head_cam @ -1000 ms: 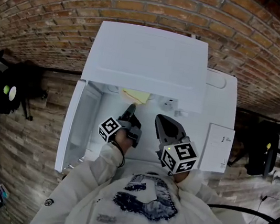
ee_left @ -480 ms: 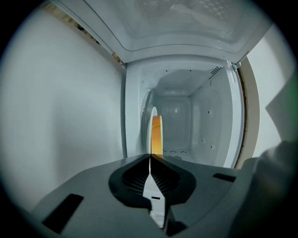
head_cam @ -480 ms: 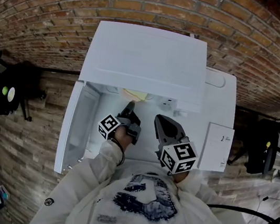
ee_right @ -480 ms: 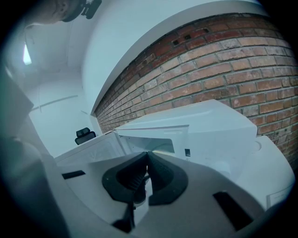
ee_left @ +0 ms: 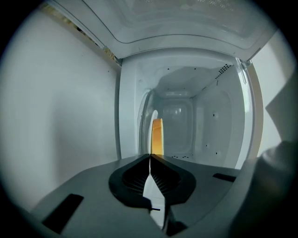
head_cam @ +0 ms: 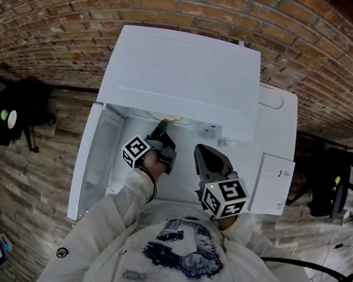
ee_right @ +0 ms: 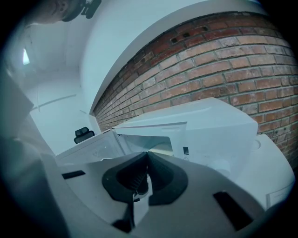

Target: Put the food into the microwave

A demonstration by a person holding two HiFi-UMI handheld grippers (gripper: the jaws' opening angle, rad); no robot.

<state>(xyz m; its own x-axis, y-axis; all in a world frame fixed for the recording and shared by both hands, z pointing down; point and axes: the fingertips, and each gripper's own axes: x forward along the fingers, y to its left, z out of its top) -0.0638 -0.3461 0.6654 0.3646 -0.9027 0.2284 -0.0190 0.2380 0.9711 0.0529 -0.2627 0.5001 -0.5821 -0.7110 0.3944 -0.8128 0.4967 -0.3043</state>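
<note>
A white microwave [head_cam: 181, 71] stands against the brick wall with its door [head_cam: 96, 157] swung open to the left. My left gripper [head_cam: 161, 126] is turned on its side and reaches into the mouth of the cavity [ee_left: 186, 121]. Its jaws have just been closing, and they are shut [ee_left: 150, 158] on the thin white rim of a plate. Yellow-orange food [ee_left: 158, 135] shows edge-on just beyond the tips. From above only a sliver of the food [head_cam: 167, 117] shows under the microwave's top. My right gripper [head_cam: 202, 153] hovers shut and empty in front of the microwave [ee_right: 209, 125].
A white booklet [head_cam: 273, 185] lies on the white counter right of the microwave. The brick wall [head_cam: 50, 15] runs behind. A black stand with gear [head_cam: 6, 115] is at the far left, and a black chair back [ee_right: 83, 135] shows beyond the open door.
My left gripper has moved forward into the microwave's mouth with the food. The yellow food, plainly seen before, is now mostly hidden under the microwave's top. The right gripper has stayed put.
</note>
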